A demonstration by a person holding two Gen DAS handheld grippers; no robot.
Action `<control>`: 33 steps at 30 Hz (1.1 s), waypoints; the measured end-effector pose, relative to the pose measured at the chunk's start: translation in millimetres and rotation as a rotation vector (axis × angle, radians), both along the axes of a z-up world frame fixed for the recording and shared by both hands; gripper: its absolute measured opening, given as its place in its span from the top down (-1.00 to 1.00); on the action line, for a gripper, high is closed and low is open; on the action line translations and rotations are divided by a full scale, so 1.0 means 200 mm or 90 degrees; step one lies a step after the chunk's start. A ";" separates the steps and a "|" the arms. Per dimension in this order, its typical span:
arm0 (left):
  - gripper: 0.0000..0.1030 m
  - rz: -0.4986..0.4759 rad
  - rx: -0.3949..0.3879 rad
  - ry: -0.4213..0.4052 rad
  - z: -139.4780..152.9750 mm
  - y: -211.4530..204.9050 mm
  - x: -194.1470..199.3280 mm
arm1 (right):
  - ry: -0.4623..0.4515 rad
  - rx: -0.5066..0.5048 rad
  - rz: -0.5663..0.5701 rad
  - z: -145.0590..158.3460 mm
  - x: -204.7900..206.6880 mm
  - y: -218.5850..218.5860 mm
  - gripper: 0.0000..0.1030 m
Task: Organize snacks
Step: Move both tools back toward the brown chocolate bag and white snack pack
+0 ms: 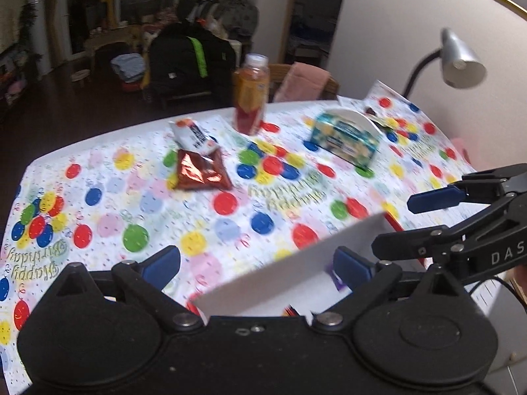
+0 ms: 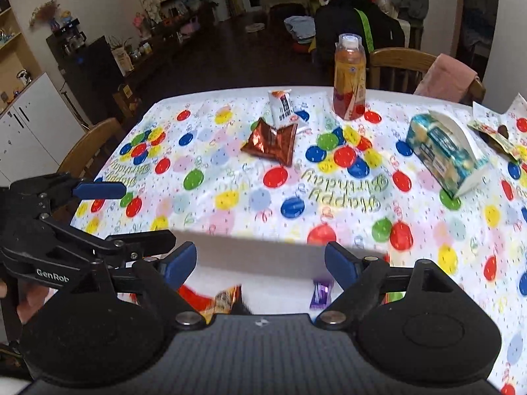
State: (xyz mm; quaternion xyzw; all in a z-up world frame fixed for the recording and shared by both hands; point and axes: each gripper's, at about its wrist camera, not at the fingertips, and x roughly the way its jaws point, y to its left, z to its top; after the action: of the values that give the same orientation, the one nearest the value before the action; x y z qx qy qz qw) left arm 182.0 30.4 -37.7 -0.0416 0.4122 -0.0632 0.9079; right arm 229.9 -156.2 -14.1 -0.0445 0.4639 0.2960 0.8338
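Hovering over a white cardboard box (image 2: 263, 256) at the near edge of the table, both grippers empty. Left gripper (image 1: 260, 266) with blue-padded tongs spread wide apart, nothing between them; right gripper (image 2: 260, 265) likewise spread apart, clamped on nothing. Inside the box: a small purple-wrapped candy (image 2: 320, 293) by the right-hand wall, plus a red and orange snack packet (image 2: 217, 299), blurred, at the left. Farther out on the balloon-print birthday tablecloth (image 2: 230, 177): a shiny red foil packet (image 2: 271, 143) lying flat, crinkled and reflective, with a white snack pouch (image 2: 282, 107) bearing dark lettering touching its far edge. Just beyond and to the right, an upright juice bottle (image 2: 349, 79), orange label, red liquid low down, pale cap. Right of centre, a blue and yellow patterned snack pack (image 2: 441, 151) resting in a white curved holder (image 2: 461, 131). At the far right edge, another opened wrapper (image 2: 494, 135), details unclear. Pink cloth (image 2: 444, 79) draped on a wooden chair behind the table.
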 end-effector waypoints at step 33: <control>-0.96 0.232 -0.058 0.097 -0.38 0.31 0.92 | 0.047 -0.048 -0.020 -0.31 1.32 0.62 -0.66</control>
State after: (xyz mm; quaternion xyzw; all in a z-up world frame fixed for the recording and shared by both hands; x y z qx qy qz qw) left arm 366.1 93.1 -113.6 -0.1614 0.4623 0.0865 0.8676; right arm 493.3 -32.7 -75.5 -0.0576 0.5056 0.2666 0.8185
